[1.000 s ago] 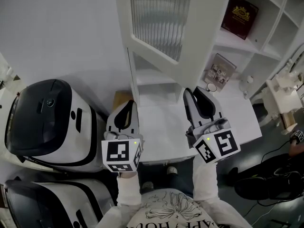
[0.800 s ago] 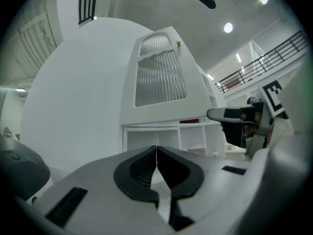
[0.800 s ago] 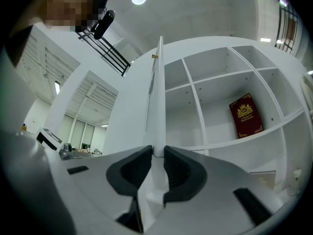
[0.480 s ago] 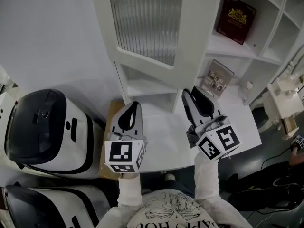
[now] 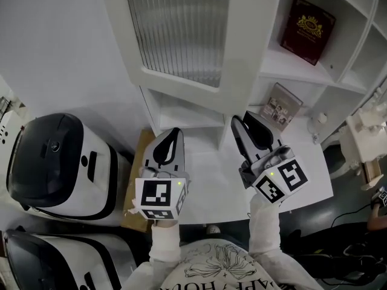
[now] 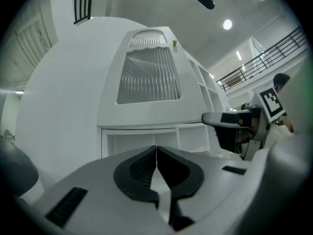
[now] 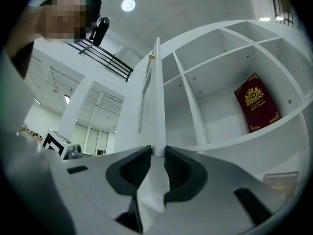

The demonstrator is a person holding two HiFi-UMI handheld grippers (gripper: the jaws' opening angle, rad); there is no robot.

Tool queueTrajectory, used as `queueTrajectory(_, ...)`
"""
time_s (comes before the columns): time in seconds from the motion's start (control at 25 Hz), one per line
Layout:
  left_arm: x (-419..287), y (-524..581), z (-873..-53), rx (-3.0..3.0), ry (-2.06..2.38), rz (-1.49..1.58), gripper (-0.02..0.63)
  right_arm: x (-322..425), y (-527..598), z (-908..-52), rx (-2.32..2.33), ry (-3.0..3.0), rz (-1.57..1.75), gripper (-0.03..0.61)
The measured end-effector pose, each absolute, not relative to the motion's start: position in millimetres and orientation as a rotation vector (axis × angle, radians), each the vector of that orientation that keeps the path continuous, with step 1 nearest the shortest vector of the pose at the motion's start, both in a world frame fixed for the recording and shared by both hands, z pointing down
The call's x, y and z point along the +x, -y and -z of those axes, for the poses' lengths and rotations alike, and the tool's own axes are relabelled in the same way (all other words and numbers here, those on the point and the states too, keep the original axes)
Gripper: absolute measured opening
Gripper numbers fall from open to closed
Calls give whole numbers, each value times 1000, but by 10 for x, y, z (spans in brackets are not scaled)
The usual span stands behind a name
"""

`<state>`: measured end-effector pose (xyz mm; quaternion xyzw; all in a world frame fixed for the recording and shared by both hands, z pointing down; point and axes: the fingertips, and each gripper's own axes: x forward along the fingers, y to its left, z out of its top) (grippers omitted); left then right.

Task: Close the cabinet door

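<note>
The right gripper's [image 7: 156,151] jaws stand a little apart with nothing clamped between them. Seen through that narrow gap, the cabinet door [image 7: 157,97] is edge-on: its thin edge rises straight up from just past the jaw tips, long axis vertical. I cannot tell whether the tips touch its lower corner. The left gripper's [image 6: 156,148] jaws are pressed together and empty. They point at the broad ribbed-glass face of the door, which sits ahead and above, clearly apart from them.

In the head view the door hangs open, swung out from the white cabinet [image 5: 302,65] toward the person, above both grippers, which are held over the table [image 5: 211,174]. The right gripper is just beneath the door's lower corner and is the nearer one; the left gripper lies beside it, farther from the door.

A small knob on the left side of the edge suggests the face toward the left gripper is the outer one. If so, closing likely means pressing that face rightward toward the shelves, where a red book [image 5: 308,20] leans.
</note>
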<state>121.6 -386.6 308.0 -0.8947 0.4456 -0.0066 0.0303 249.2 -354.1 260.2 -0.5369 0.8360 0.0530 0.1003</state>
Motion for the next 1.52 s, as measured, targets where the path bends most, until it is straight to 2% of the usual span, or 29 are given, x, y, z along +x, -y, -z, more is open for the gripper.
queueTrajectory(0.76, 1520, 4070, -3115, -2675, -1501, 58, 5, 2794, 3929, -2613, -1423, -2537, -103, 87)
queueTrajectory(1.52, 1472, 4174, -3186, -2609, -1627, 79, 5, 2972, 4229, -2627, -1448, -2491, -36, 95)
